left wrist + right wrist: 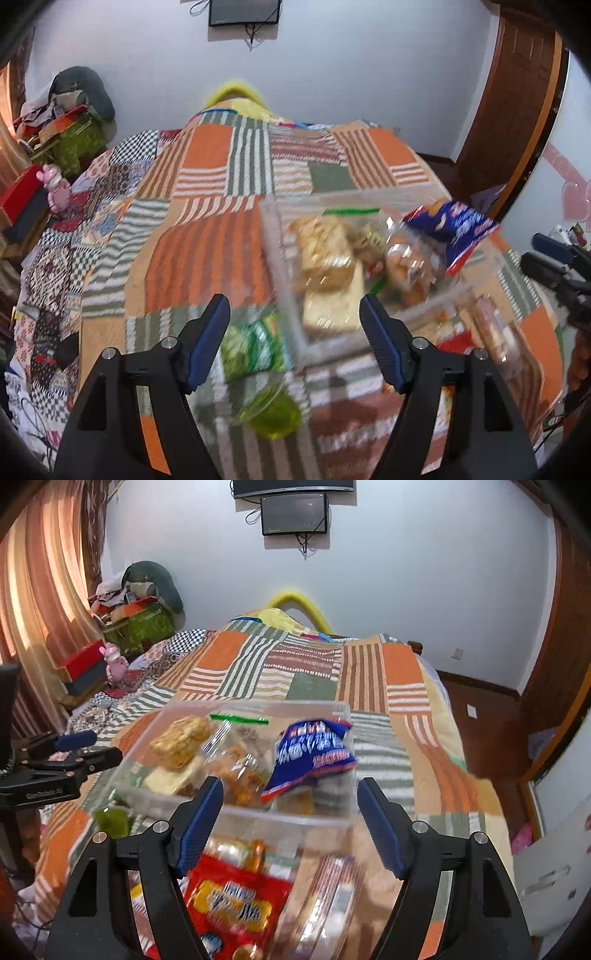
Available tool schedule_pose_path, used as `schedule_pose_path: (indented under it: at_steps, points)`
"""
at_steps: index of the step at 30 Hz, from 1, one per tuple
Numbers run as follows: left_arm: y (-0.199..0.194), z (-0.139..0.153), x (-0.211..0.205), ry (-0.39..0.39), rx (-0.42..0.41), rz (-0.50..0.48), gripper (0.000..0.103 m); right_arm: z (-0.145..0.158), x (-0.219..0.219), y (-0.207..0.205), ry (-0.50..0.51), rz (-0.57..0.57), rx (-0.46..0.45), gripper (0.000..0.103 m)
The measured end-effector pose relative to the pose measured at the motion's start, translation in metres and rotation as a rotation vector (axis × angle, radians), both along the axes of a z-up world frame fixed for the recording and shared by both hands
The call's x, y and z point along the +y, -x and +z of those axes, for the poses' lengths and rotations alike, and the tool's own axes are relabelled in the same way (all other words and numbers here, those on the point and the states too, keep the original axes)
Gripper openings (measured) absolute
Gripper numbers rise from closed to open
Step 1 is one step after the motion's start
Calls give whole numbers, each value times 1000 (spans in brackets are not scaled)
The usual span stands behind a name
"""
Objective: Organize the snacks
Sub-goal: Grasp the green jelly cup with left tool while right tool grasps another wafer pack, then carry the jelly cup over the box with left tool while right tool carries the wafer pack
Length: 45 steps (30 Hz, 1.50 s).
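A clear plastic bin (pixel 280 236) (pixel 343 716) sits on the patchwork bedspread. It holds a brown baked snack (pixel 325 254) (pixel 181 740), a clear bag of orange snacks (pixel 410 269) (pixel 240 771) and a blue snack packet (pixel 458 225) (pixel 314 753) leaning at its right side. My left gripper (pixel 295 314) is open and empty, just before the bin's near edge; a green packet (pixel 255 343) and a green cup (pixel 273 410) lie below it. My right gripper (pixel 290 797) is open and empty above a red packet (pixel 236 901) and a striped packet (pixel 328 901).
The bedspread (pixel 207 258) (pixel 388 686) stretches far beyond the bin. Boxes and a pink toy (pixel 57 188) (pixel 114 661) stand at the bed's left. A wooden door (pixel 517 103) is at the right. The right gripper (pixel 557 273) shows at the left view's edge.
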State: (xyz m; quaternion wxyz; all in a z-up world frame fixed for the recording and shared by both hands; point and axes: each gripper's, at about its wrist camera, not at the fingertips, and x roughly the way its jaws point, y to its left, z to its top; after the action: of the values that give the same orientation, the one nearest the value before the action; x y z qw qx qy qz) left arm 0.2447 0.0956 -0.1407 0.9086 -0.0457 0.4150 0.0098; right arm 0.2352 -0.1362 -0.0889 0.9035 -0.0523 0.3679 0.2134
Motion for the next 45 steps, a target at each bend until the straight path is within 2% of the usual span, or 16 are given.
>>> schedule_pose_path:
  at_steps: [7, 13, 21, 23, 25, 27, 29, 31, 39, 45]
  points:
    - [25, -31, 16, -3, 75, 8, 72, -15, -17, 17, 10, -38, 38, 72]
    - [39, -66, 20, 16, 138, 2, 72, -46, -35, 16, 50, -88, 120, 72]
    - [38, -97, 16, 28, 179, -5, 72, -78, -35, 16, 51, -91, 215, 72]
    - [35, -99, 16, 38, 177, 0, 72, -82, -32, 16, 50, -81, 230, 71]
    - [32, -99, 16, 44, 163, 6, 71, -86, -30, 16, 51, -73, 238, 64]
    - [30, -99, 15, 52, 155, 0, 60, -91, -27, 14, 56, -65, 257, 52]
    - [27, -98, 14, 45, 146, -3, 58, -92, -26, 15, 60, -67, 244, 50]
    - [28, -98, 13, 37, 135, -6, 58, -90, -27, 15, 58, -66, 236, 44]
    - [40, -91, 11, 32, 115, 7, 58, -86, -35, 19, 33, -74, 218, 42]
    - [52, -67, 13, 33, 65, 17, 58, -69, -46, 23, 9, -106, 171, 41]
